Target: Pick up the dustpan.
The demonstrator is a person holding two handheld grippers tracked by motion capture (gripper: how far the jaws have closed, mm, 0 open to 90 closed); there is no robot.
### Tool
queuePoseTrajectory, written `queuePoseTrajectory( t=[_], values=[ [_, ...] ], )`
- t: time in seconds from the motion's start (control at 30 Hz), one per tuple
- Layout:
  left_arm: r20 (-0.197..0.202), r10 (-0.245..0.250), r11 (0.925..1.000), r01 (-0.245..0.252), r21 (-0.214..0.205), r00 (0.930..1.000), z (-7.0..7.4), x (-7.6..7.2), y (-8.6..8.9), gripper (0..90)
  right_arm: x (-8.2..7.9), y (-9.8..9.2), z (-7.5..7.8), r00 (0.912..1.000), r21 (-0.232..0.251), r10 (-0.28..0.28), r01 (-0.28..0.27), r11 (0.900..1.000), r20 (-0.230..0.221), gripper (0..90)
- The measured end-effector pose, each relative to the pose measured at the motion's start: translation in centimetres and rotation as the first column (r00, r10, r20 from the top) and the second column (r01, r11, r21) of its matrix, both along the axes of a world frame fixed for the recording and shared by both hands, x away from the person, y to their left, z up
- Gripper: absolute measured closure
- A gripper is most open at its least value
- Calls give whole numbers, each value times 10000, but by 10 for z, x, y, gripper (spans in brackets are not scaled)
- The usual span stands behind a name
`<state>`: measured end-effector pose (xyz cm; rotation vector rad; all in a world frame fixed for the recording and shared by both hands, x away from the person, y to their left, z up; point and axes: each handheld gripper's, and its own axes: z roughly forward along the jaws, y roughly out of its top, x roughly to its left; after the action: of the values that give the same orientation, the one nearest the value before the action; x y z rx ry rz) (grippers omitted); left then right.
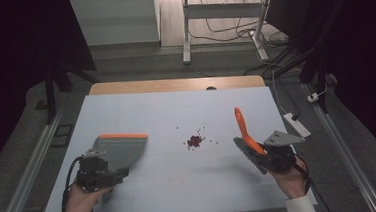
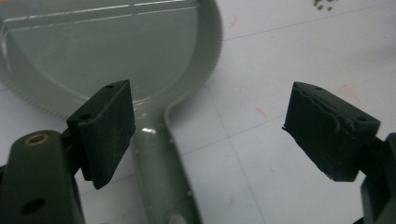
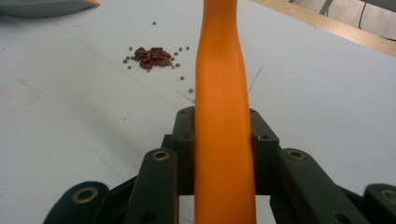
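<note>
A grey dustpan [image 1: 121, 148] with an orange front lip lies flat on the white table [image 1: 126, 110] at the left. Its handle [image 2: 159, 158] runs between the jaws of my left gripper [image 1: 119, 172], close by the left pad [image 2: 109, 126] and well away from the right one. That gripper [image 2: 205, 121] stands open. At the right, my right gripper [image 1: 264, 157] is shut on the orange handle of a brush [image 1: 245, 129], which sticks up and away over the table. The handle [image 3: 222, 93] is clamped between both pads. A small pile of dark red beans [image 1: 194, 141] with scattered green specks lies between the two tools.
The beans [image 3: 152, 56] lie ahead and to the left of the brush in the right gripper view. A white power strip [image 1: 297, 124] with cables lies off the table's right edge. A wooden strip [image 1: 174, 84] borders the far side, with desk legs and cables on the floor beyond.
</note>
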<state>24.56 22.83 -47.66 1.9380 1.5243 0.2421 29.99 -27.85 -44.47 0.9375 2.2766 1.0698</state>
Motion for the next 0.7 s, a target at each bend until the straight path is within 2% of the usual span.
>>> queuePoseTrajectory(
  t=[0.2,0.27,0.3,0.53,0.7],
  values=[
    [-518,494,9985,-482,249,9974,-7,1,4,160,-1,1,0,10000,-15,69,-69,10000,32,700],
    [-659,498,9986,-485,215,9966,-11,1,5,160,-1,1,0,10000,-7,72,-72,10000,27,700],
    [-860,428,9990,-419,129,9954,-15,2,5,159,-1,2,-1,10000,-14,60,-60,10000,-8,700],
    [-1155,602,9981,-583,193,9915,-21,3,9,165,-1,5,-3,9999,-78,139,-140,9999,-54,699],
    [-1427,781,9969,-771,125,9867,-32,8,11,190,-1,5,-3,9999,-96,133,-134,9999,-54,699]
  ],
)
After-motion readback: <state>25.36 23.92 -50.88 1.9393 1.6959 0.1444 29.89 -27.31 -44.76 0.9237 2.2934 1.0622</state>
